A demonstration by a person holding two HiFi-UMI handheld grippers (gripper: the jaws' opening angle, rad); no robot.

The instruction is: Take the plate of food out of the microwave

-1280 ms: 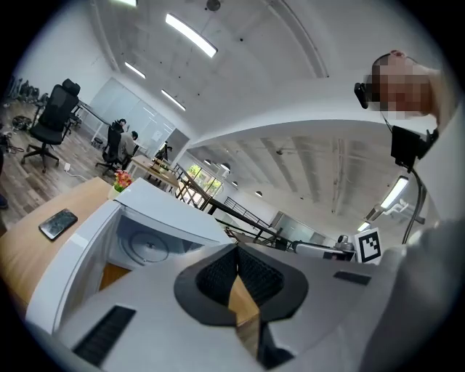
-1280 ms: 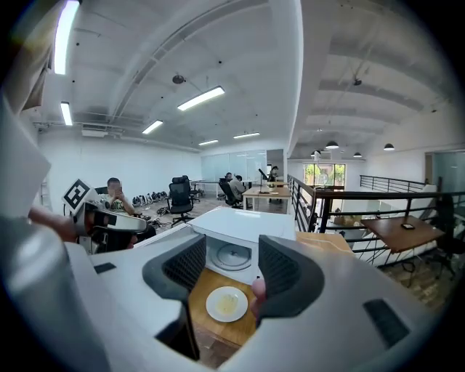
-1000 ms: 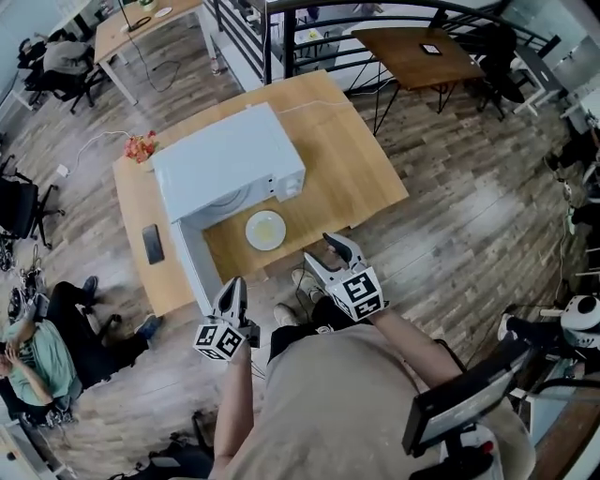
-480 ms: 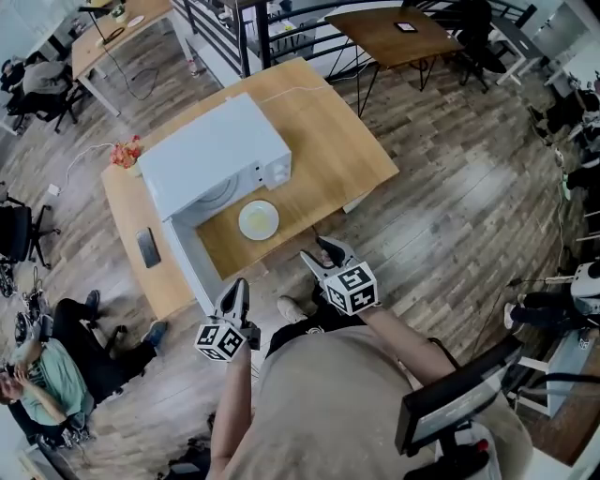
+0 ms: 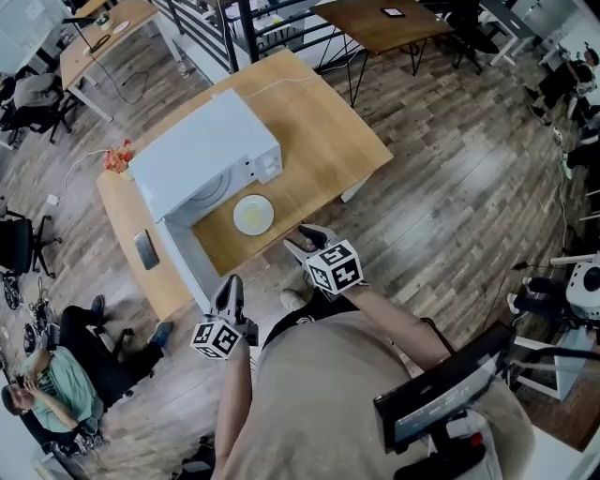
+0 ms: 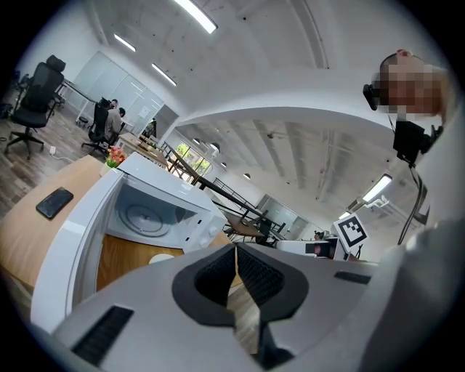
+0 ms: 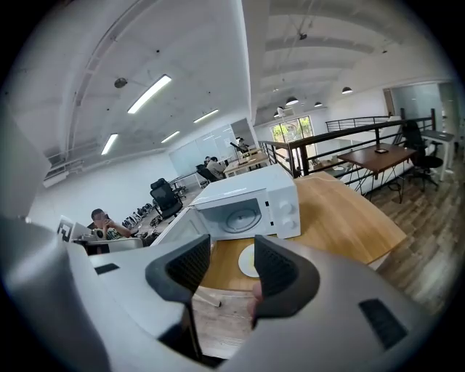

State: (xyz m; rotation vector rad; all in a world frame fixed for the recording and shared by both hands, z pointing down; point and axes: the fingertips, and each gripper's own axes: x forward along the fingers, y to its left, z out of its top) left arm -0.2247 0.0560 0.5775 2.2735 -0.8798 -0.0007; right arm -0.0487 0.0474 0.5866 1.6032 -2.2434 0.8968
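Observation:
The white microwave (image 5: 206, 150) stands on the wooden table (image 5: 328, 141) with its door (image 5: 184, 266) swung open; its inside (image 7: 243, 213) holds only the turntable. The white plate (image 5: 253, 214) of pale yellow food lies on the table just in front of it, and also shows as plate (image 7: 248, 260) and plate (image 6: 161, 258). My right gripper (image 5: 300, 240) hangs off the table's near edge, short of the plate; its jaws have just been closing a little but stand open with nothing between them. My left gripper (image 5: 228, 298) is shut and empty, close to the door's outer end.
A black phone (image 5: 146, 249) lies on the table left of the door, and red flowers (image 5: 117, 157) stand behind the microwave. A seated person (image 5: 47, 389) is at the lower left. Other desks, chairs and a railing (image 5: 234, 28) stand farther off on the wood floor.
My right gripper has dropped and rolled, drawing back from the table edge with its jaws a little narrower. The left gripper has hardly shifted. The plate has stayed put.

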